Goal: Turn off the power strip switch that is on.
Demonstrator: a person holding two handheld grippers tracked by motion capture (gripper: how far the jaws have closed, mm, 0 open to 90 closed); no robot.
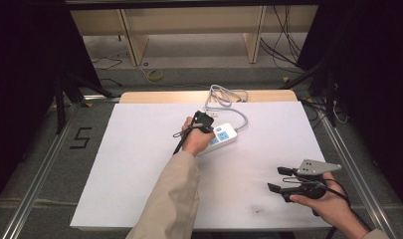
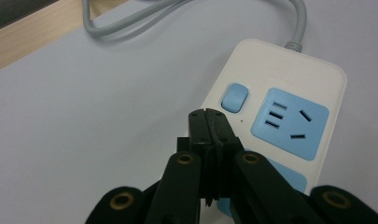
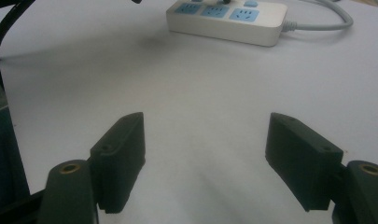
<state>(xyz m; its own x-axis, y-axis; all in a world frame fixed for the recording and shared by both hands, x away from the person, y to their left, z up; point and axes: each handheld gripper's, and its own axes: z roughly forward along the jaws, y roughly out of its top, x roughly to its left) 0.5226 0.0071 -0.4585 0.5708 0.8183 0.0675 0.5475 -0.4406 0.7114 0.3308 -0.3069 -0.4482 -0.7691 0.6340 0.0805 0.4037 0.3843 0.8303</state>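
The power strip [image 1: 220,137] is lying at desk [image 1: 139,169] centre. The left tongs [image 2: 209,122], jaws together, are hovering apparently just above it; the right tongs [image 1: 281,179], at 4 o'clock, are standing apart.

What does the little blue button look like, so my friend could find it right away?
Start at the big white sheet on the table, then find the white power strip near its far middle. At the end where the grey cord enters sits the blue button, just past the closed left gripper. It is small, plain and rounded, while its blue neighbours have slots.
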